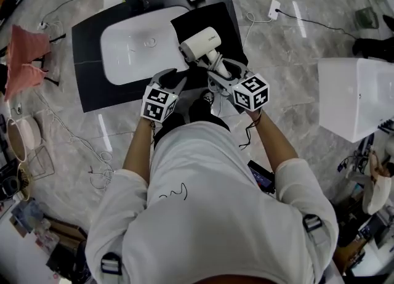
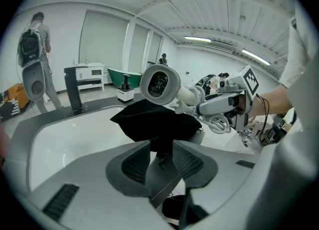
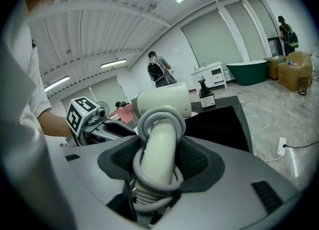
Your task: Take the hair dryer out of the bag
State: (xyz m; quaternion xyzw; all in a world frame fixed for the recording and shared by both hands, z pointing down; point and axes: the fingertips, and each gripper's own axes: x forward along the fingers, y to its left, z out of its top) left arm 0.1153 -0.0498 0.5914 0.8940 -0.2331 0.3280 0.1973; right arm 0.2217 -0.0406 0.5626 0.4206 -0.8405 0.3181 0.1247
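Head view puts the hair dryer (image 1: 200,44) clear of the bag (image 1: 209,18). It hangs in the air at the person's 12 o'clock, above the bag's near edge on the black tabletop (image 1: 86,61). Jaws of the right gripper (image 1: 218,67) are clamped on its handle (image 3: 158,149), over the cord (image 3: 159,119) coiled round it. Jaws of the left gripper (image 2: 161,153), at 7 o'clock from the hair dryer, look pinched on a fold of the bag.

I judge the hair dryer rigid, smooth plastic, moderately heavy and top-heavy at the barrel. The handle is the sound place to hold, though the coiled cord could shift under the pads. The bag is soft and limp.

The handle, its long axis, runs from the jaws toward 11 o'clock. The barrel crosses it, lying 8-to-2 o'clock, its round grilled end facing the left gripper.
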